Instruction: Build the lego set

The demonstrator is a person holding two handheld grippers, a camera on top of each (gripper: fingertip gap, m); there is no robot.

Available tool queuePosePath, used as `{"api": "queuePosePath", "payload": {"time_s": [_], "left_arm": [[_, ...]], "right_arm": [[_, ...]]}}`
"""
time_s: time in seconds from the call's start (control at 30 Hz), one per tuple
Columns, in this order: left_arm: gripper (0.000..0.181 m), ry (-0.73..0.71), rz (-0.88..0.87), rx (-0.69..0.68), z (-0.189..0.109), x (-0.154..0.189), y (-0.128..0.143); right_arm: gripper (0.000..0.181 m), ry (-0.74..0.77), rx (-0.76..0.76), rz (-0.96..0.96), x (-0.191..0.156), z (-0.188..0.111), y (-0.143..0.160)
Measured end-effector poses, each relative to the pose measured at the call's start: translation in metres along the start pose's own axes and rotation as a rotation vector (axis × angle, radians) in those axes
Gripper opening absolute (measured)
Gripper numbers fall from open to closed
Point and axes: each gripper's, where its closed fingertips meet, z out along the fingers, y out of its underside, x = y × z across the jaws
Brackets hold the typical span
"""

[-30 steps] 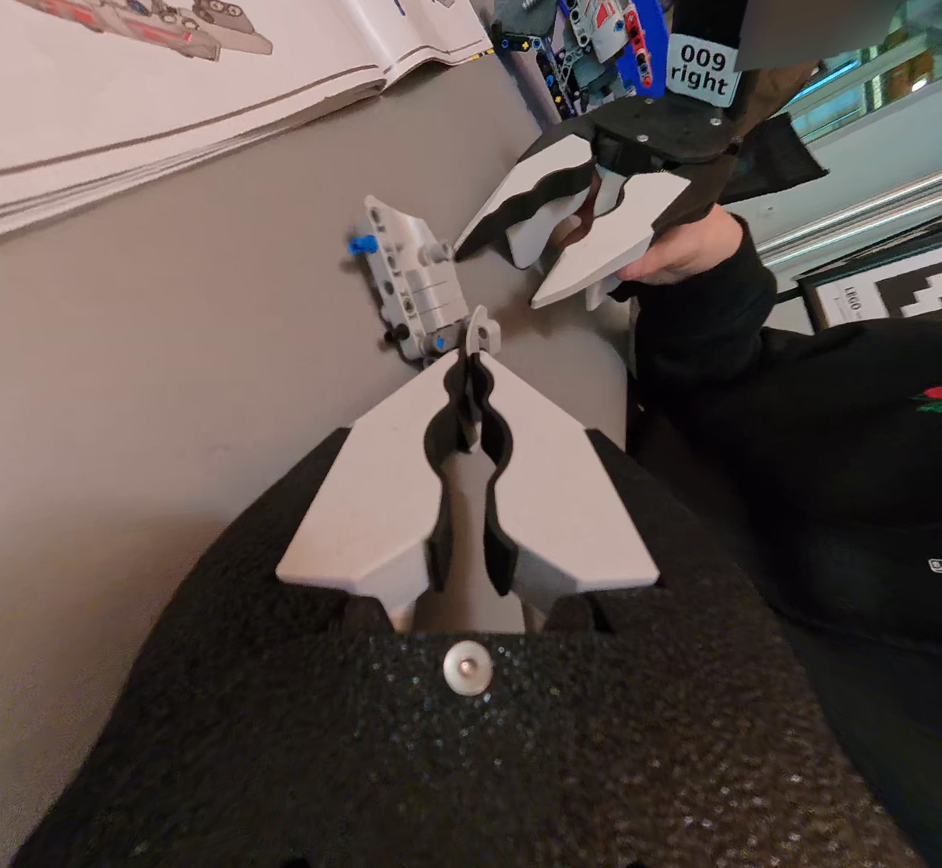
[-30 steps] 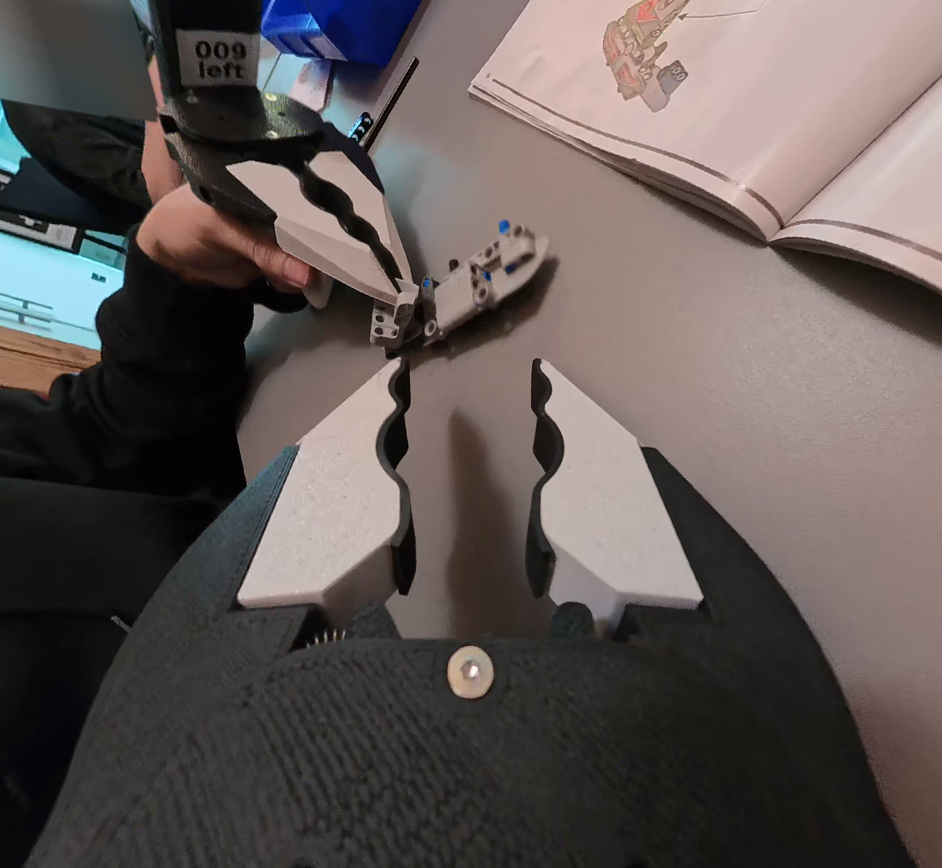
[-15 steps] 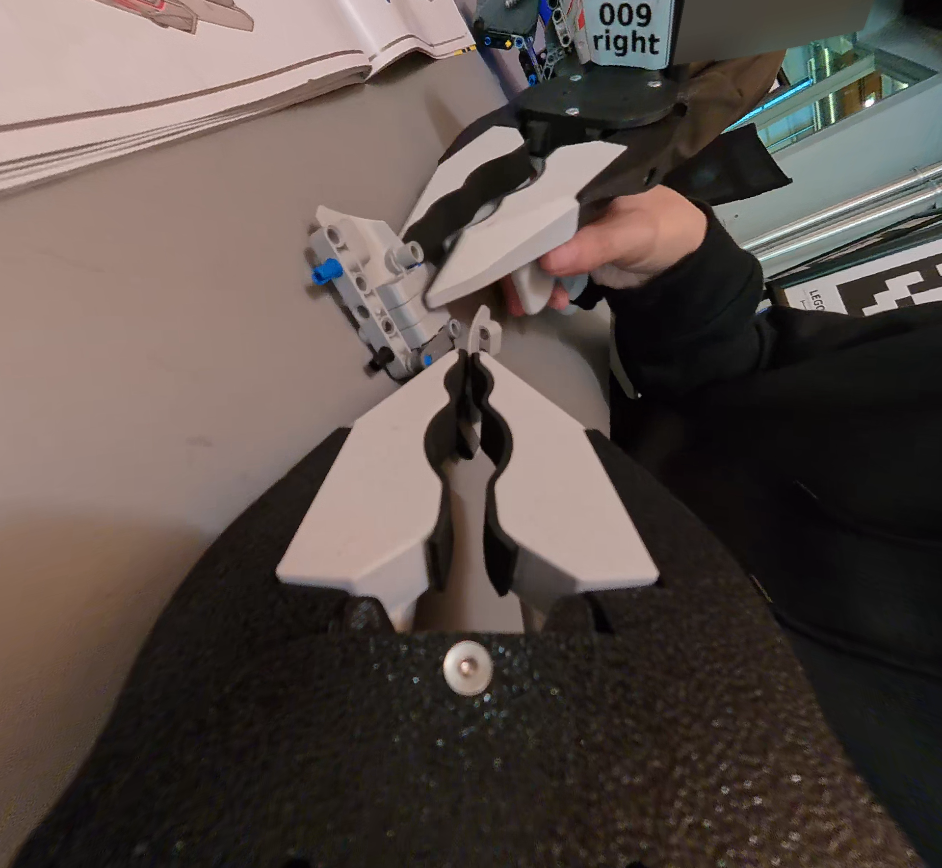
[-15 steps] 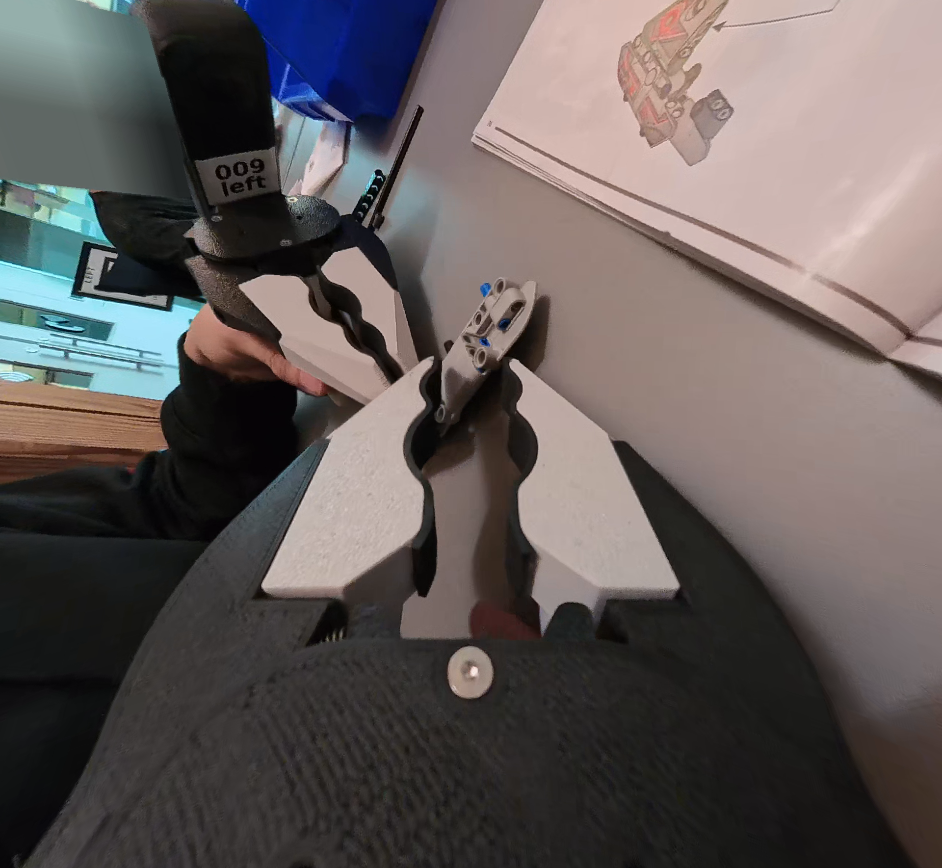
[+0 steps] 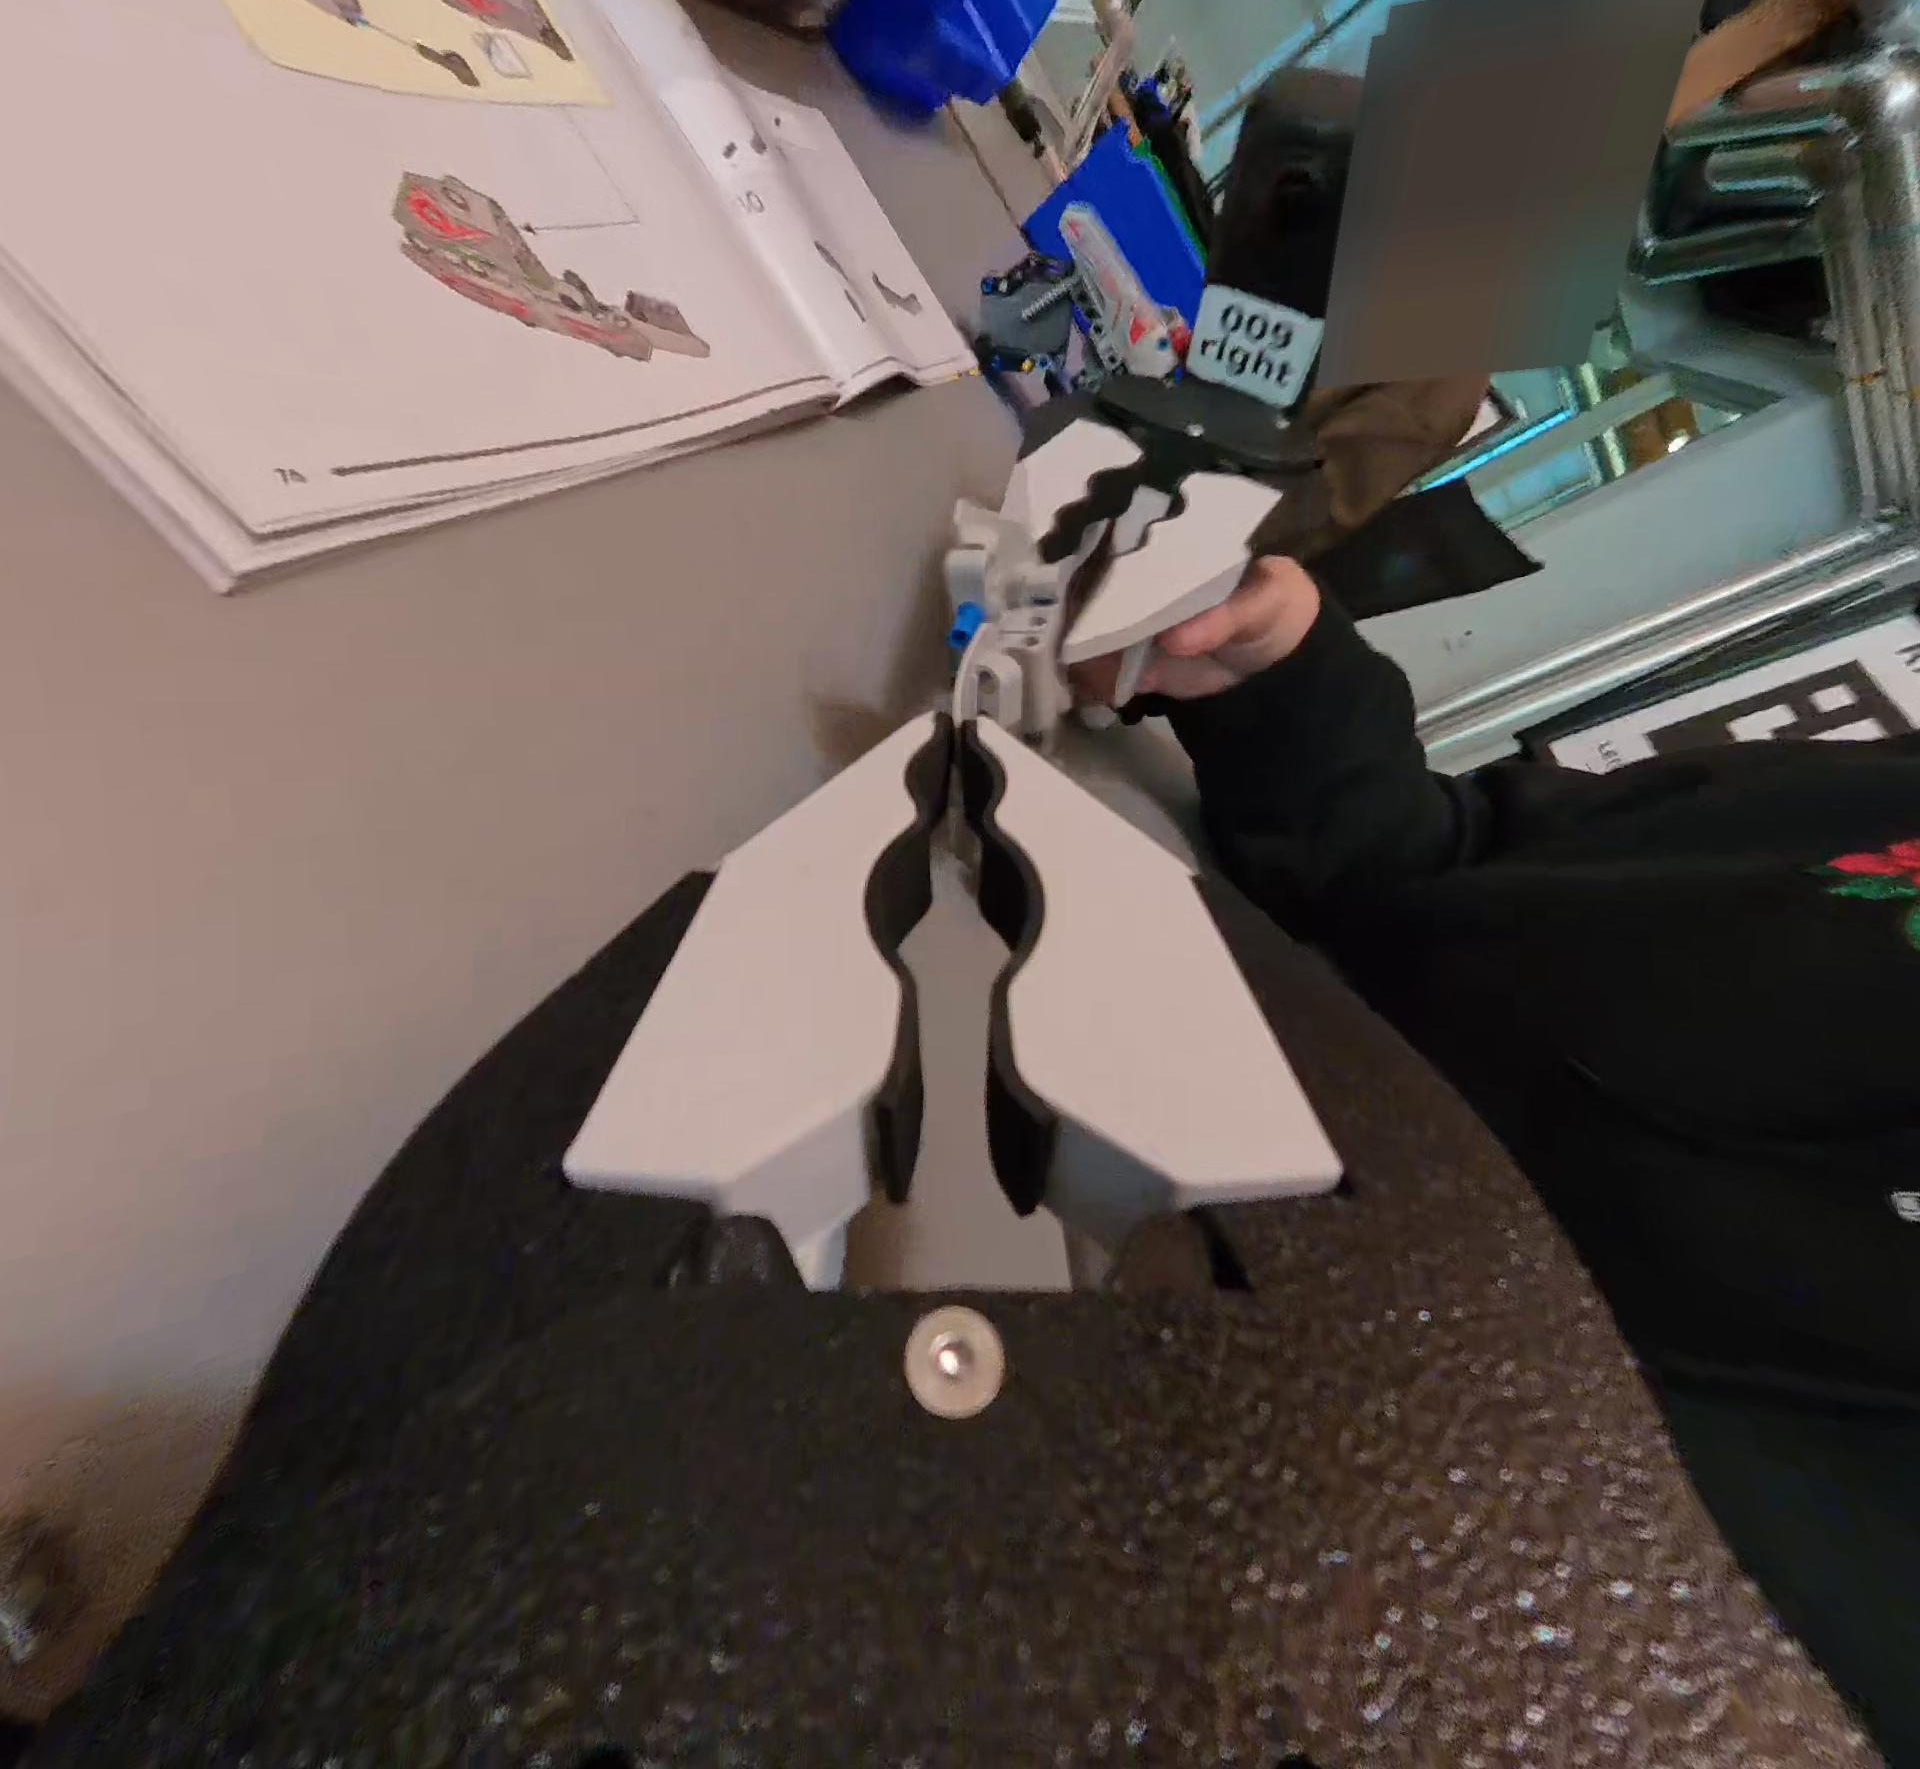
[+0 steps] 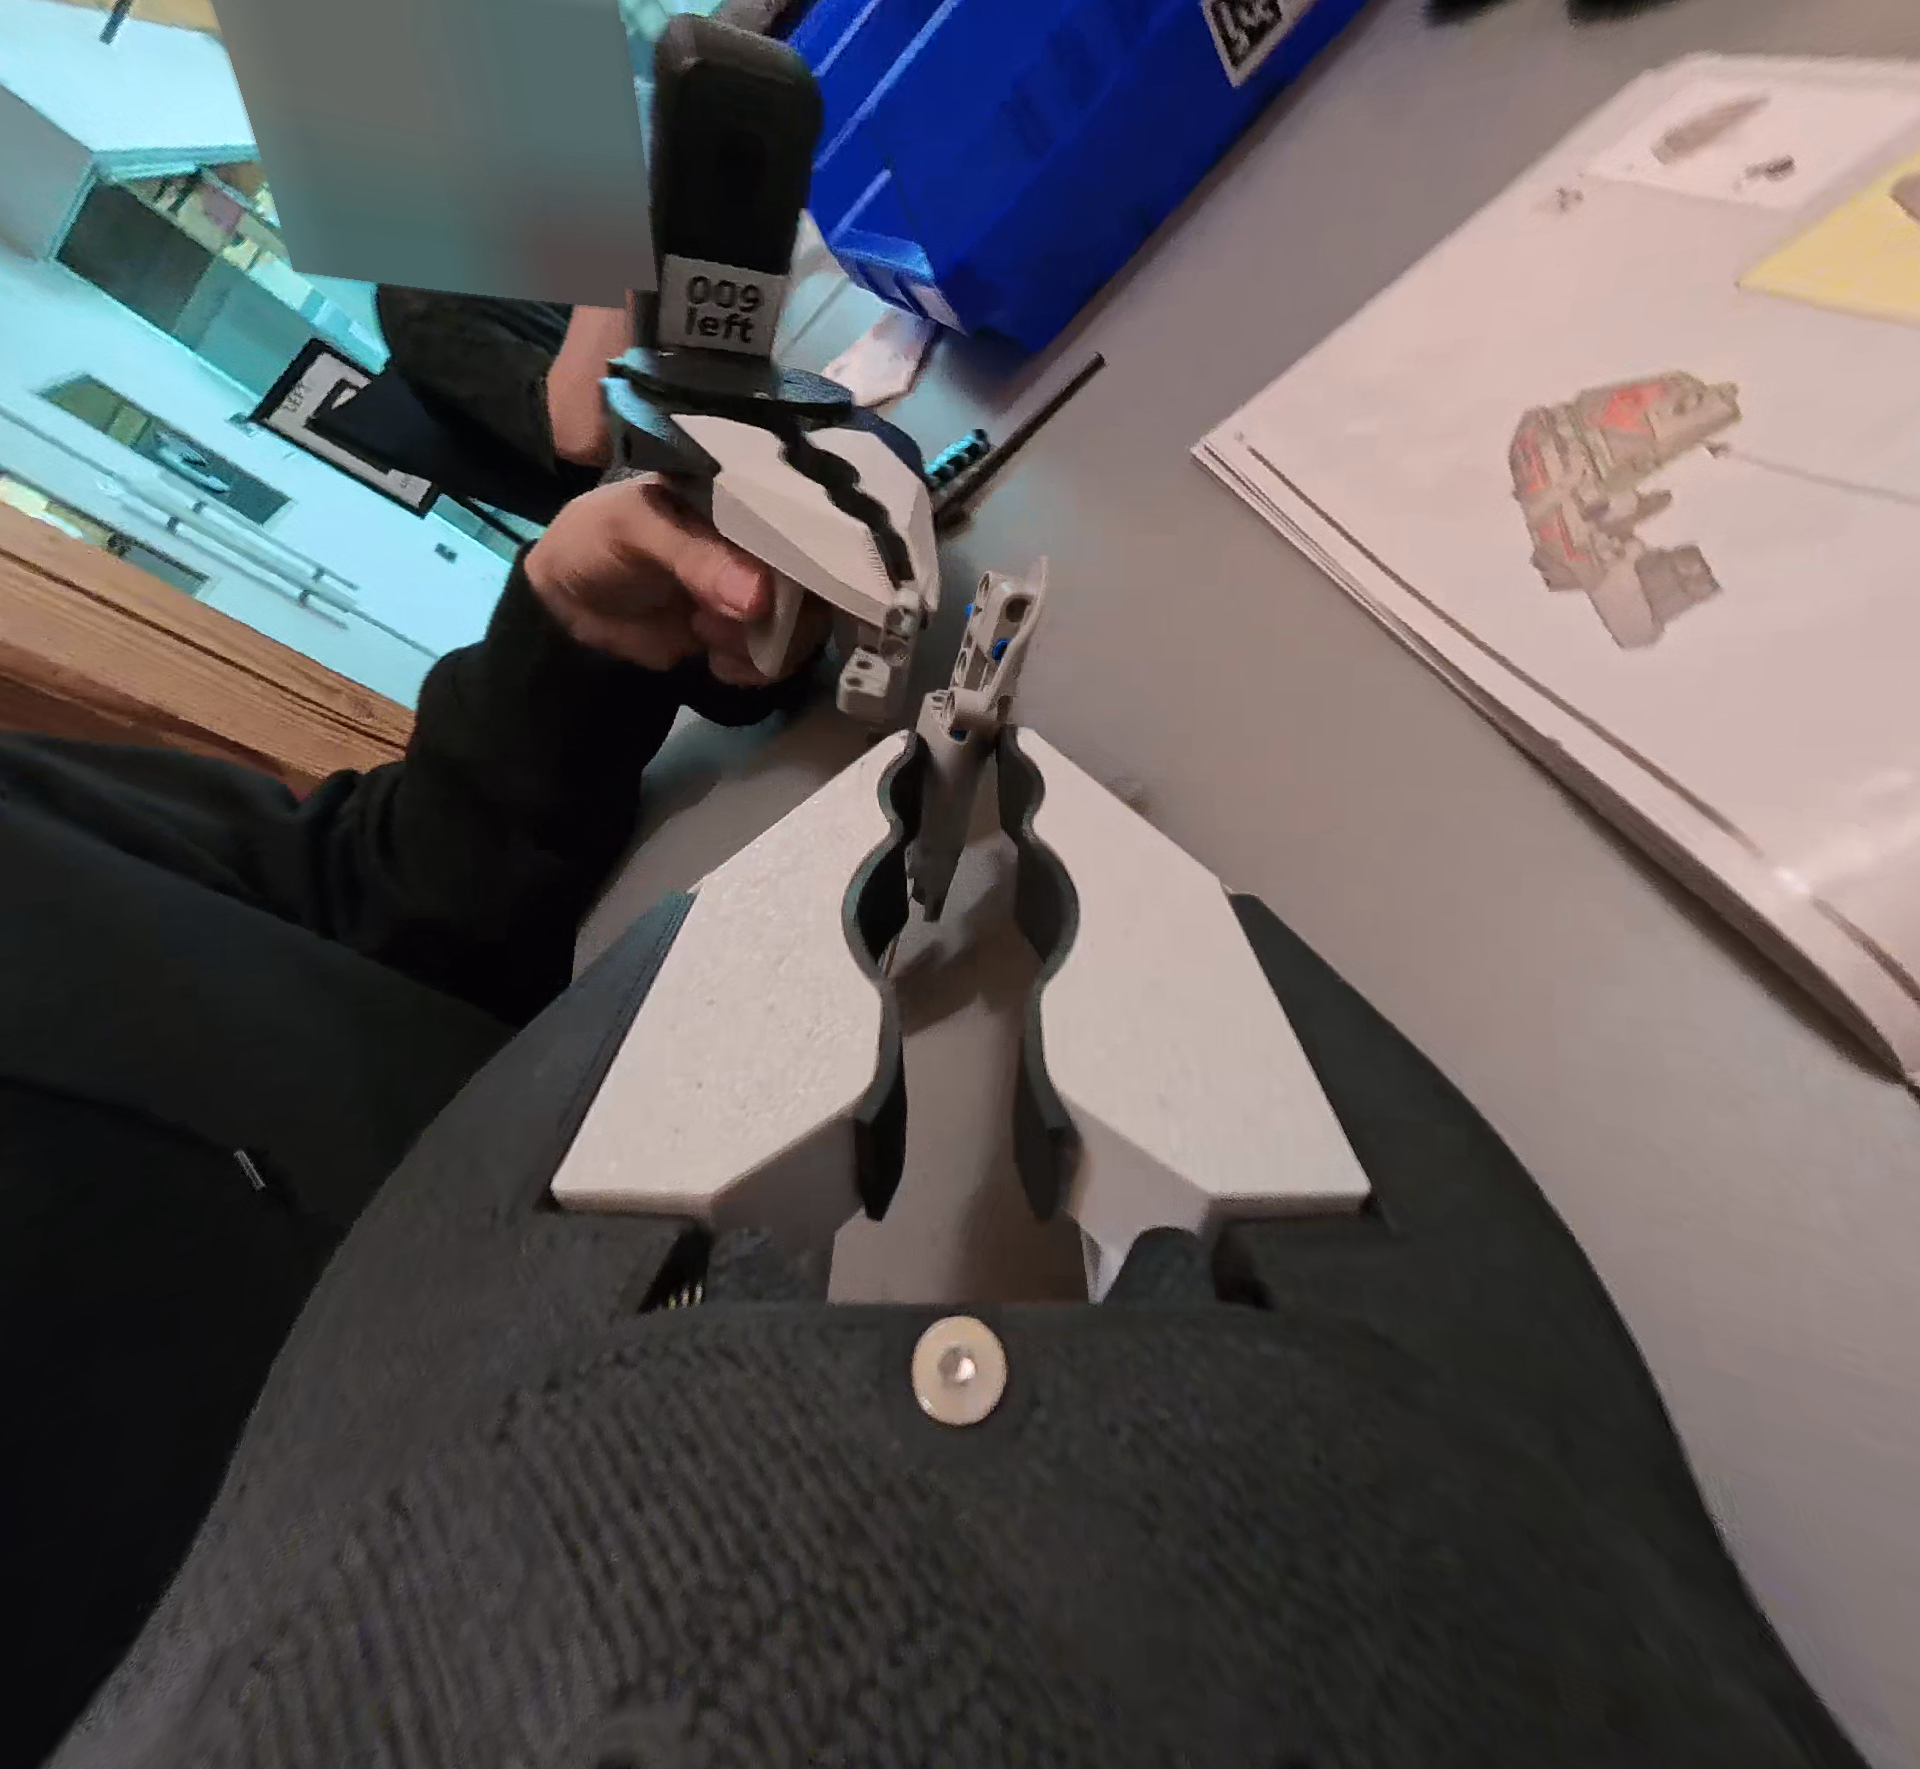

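Left gripper [image 5: 958,740]: fingers pressed together on a small grey angled lego piece [image 5: 968,680], which sticks out past the fingertips. In the right wrist view the same gripper [image 6: 902,599] shows at far left, the piece [image 6: 881,654] hanging from its tip, raised off the bench.

Right gripper [image 6: 958,751]: clamped on a grey lego sub-assembly [image 6: 977,670] with blue pins. The assembly is held between the fingertips, its long part reaching up and away beyond them and its near end lying back in the gap between the fingers. In the left wrist view this gripper [image 5: 1081,566] appears at far centre-right, the assembly [image 5: 1003,613] on its left side, just beyond the left gripper's tip.

Relation: the small piece and the assembly are just beside each other; whether they touch cannot be told.

Bench [image 5: 468,784]: grey, plain surface under both grippers.

Instruction booklet [image 5: 416,265]: open, lying at far left in the left wrist view and at right [image 6: 1610,576] in the right wrist view, well apart from the grippers.

Blue bins [image 6: 1039,109]: on the far side of the bench.

Partly built model [image 5: 1101,306]: grey with red and white panels, beyond the booklet's right edge, against a blue bin.

Person: hands on both gripper handles, black sleeves [image 6: 416,836].
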Motion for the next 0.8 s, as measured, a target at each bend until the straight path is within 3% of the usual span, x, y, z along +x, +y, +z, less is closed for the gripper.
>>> {"api": "queuePosePath", "payload": {"time_s": [0.13, 0.43, 0.63, 0.8], "left_arm": [[0.000, 0.026, -0.013, -0.015, 0.009, 0.002, 0.006], [0.000, -0.114, 0.000, -0.150, 0.022, -0.015, 0.024], [0.000, -0.126, -0.001, -0.141, 0.024, -0.016, 0.023], [0.000, -0.085, 0.001, -0.099, 0.021, -0.010, 0.018]], "right_arm": [[0.012, -0.064, 0.022, 0.004, -0.007, 0.005, -0.003], [0.020, 0.010, -0.113, 0.117, 0.009, 0.016, 0.017], [0.014, 0.081, -0.203, 0.059, 0.013, 0.020, 0.024], [0.014, -0.011, -0.182, 0.088, 0.011, 0.018, 0.020]]}}
